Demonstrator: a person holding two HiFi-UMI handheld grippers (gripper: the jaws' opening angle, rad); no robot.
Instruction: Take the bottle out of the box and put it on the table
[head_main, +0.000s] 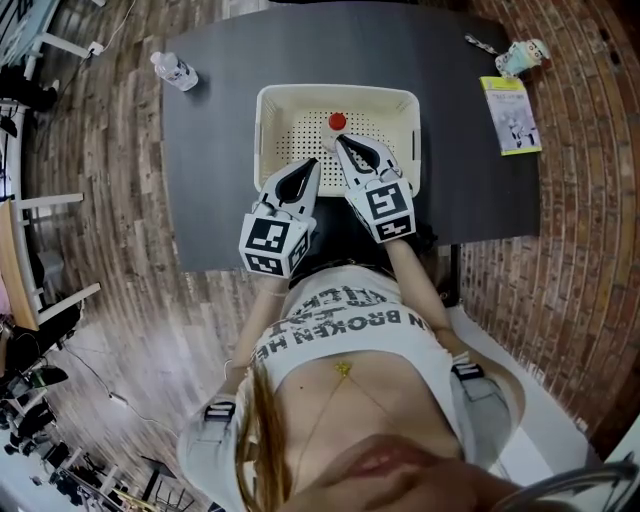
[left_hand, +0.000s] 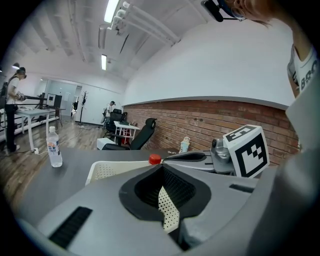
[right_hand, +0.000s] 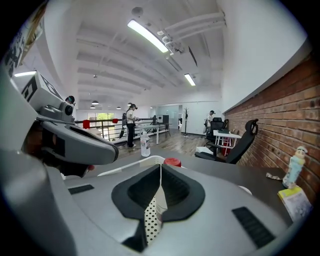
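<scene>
Bottle (head_main: 337, 122) with a red cap stands inside the white perforated box (head_main: 300, 92), toward its far wall, not yet lifted. Both claws hang over the box's near rim and point at it. The right claw (head_main: 341, 142) has its tip just beside the cap, and the left claw (head_main: 312, 163) sits a little further back. Each has its jaws pressed together with nothing between them, so neither can take the bottle as it is. The right one probably has to spread before closing round the neck. The dark surface (head_main: 220, 150) around the box is where the bottle belongs.
</scene>
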